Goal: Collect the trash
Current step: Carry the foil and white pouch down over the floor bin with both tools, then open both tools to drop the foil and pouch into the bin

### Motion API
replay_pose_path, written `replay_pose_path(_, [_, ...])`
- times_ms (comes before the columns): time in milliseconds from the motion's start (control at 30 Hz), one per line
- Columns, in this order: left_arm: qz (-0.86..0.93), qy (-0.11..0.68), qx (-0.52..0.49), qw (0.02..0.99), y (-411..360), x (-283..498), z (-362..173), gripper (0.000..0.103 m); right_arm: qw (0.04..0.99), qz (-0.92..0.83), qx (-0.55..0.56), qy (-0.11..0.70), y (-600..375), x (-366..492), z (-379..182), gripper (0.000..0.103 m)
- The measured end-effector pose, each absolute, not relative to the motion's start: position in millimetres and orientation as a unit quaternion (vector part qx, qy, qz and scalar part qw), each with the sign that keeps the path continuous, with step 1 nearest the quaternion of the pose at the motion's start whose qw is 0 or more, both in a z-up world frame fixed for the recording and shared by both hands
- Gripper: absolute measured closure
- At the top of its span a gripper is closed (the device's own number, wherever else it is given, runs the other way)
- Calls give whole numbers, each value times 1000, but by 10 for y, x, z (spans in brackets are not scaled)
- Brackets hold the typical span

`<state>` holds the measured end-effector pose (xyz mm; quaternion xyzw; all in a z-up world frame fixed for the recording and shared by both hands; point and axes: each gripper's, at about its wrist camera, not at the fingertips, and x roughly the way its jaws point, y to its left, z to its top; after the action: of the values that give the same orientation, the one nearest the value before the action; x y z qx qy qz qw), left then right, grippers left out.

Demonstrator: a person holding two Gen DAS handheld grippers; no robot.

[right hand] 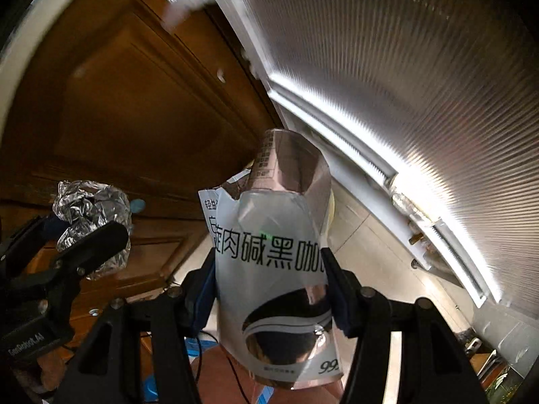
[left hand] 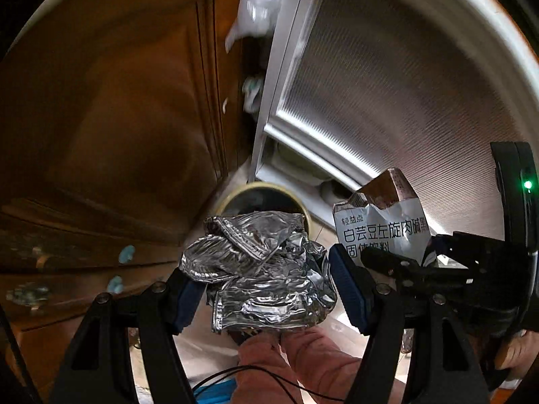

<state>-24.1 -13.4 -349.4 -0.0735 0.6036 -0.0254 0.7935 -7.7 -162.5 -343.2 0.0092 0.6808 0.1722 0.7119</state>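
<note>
My left gripper is shut on a crumpled silver foil wrapper, held up in the air; it also shows in the right wrist view at the left. My right gripper is shut on a torn white coffee pouch with black Chinese print, standing upright between the fingers; the pouch shows in the left wrist view at the right. A round yellow-rimmed bin with a dark inside sits on the floor just beyond the foil.
Brown wooden cabinet doors fill the left. A ribbed frosted-glass door with a white frame fills the right. Pale floor tiles lie below. A clear plastic bag hangs at the top.
</note>
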Motion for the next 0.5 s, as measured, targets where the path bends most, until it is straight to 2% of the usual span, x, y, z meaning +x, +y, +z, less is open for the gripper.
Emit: replay_pose_path(500, [-23, 646, -101, 756, -35, 276, -4879, 34, 696, 140, 10, 704, -1532, 201, -4793, 44])
